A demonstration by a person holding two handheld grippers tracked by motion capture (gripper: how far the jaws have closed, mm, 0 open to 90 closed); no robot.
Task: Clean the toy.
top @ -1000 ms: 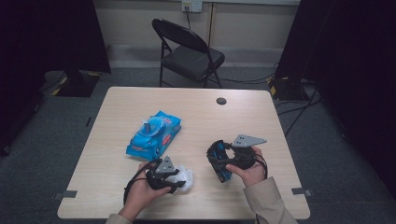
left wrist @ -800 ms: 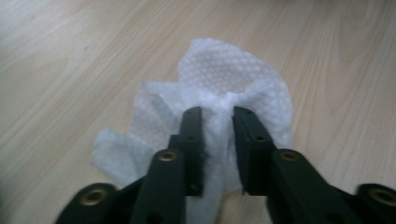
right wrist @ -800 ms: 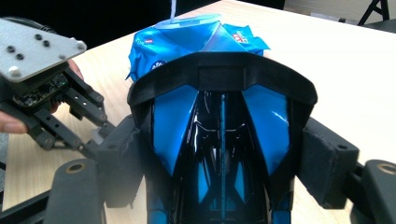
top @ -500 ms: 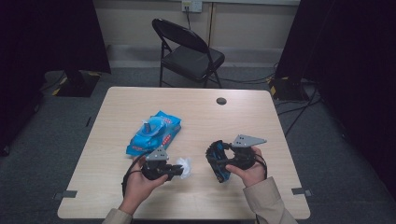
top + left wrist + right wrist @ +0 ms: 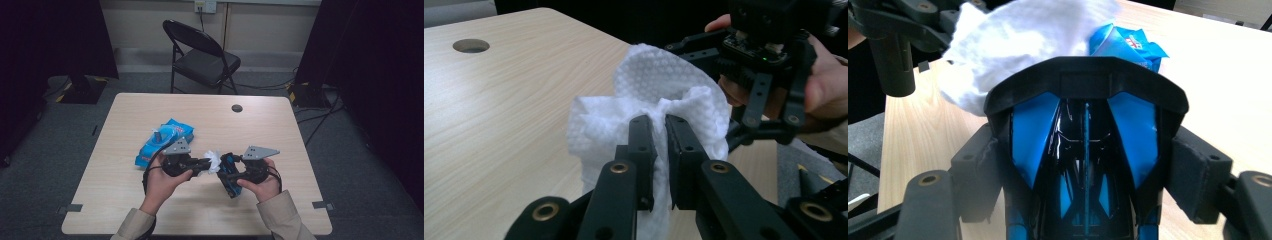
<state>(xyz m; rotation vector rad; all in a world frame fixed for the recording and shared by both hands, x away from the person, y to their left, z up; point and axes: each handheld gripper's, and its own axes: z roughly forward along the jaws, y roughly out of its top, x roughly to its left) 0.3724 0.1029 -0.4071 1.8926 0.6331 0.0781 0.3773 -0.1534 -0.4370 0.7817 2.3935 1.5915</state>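
Observation:
My left gripper (image 5: 659,122) is shut on a crumpled white wipe (image 5: 659,75); its jaws have just been closing, with the wipe pinched between them. In the high view the left gripper (image 5: 202,164) holds the wipe (image 5: 214,161) above the table, right against a blue and black toy car (image 5: 229,170). My right gripper (image 5: 231,176) is shut on that car. In the right gripper view the car (image 5: 1085,145) sits between the pads (image 5: 1193,185), and the wipe (image 5: 1013,45) is at its front end.
A blue pack of wipes (image 5: 165,140) lies on the wooden table (image 5: 260,125), just behind the left hand. A round cable hole (image 5: 237,108) sits near the far edge. A black folding chair (image 5: 202,55) stands beyond the table.
The left gripper closed on the wipe, lifted it off the table and carried it right, up to the toy car. The right gripper and the car have stayed in place.

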